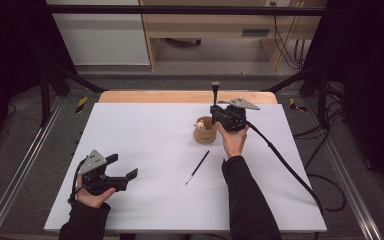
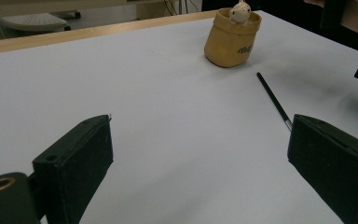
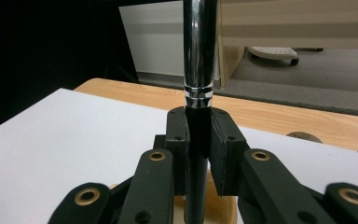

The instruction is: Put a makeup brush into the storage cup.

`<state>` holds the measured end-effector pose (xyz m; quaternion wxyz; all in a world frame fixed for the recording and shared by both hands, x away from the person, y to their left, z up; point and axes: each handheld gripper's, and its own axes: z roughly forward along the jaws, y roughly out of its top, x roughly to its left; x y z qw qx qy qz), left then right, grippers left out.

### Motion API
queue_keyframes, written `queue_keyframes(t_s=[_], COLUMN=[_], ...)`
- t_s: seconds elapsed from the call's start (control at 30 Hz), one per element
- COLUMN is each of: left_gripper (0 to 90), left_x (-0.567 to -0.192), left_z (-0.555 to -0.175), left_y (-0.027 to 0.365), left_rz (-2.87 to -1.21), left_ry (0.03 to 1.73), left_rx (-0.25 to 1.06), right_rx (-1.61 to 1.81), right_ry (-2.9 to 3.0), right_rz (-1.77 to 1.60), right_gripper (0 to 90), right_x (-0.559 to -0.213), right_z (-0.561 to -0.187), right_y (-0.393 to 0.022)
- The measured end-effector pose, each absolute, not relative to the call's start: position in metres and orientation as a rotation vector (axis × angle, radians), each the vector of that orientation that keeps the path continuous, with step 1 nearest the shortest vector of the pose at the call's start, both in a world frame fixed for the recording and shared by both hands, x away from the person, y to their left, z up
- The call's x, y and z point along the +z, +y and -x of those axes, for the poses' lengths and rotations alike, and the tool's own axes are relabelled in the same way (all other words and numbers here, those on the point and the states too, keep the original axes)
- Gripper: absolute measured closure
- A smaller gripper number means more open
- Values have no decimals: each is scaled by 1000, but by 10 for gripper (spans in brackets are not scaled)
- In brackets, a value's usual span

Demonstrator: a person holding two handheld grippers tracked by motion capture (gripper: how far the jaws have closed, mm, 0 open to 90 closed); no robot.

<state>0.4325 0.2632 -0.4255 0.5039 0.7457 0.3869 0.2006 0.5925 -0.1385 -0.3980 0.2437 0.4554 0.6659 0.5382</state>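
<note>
Right hand-held gripper point(image 3: 198, 154) clamps brush point(image 3: 198, 70) above pot point(image 1: 205, 131), thin brush point(image 1: 198, 167) nearby.

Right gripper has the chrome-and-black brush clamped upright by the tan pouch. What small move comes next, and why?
Probably lower the right gripper a little, steering the chrome-and-black makeup brush handle-first into the tan fabric pouch. The jaws are shut on the brush, it stands upright, and the pouch mouth sits just below and beside it. The thin black brush lies on the white table for later; the left gripper rests open.
</note>
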Motion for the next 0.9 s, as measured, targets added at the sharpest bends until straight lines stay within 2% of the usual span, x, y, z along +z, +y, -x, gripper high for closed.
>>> queue_keyframes(t_s=[0.9], left_gripper=[60], left_x=[-425], left_z=[-432], left_y=[266], left_rz=[-1792], left_ry=[933], left_rx=[486], right_rx=[1398], right_ry=[1883], right_rz=[-1267], right_gripper=[791], right_x=[-427], right_z=[-601], right_y=[-128])
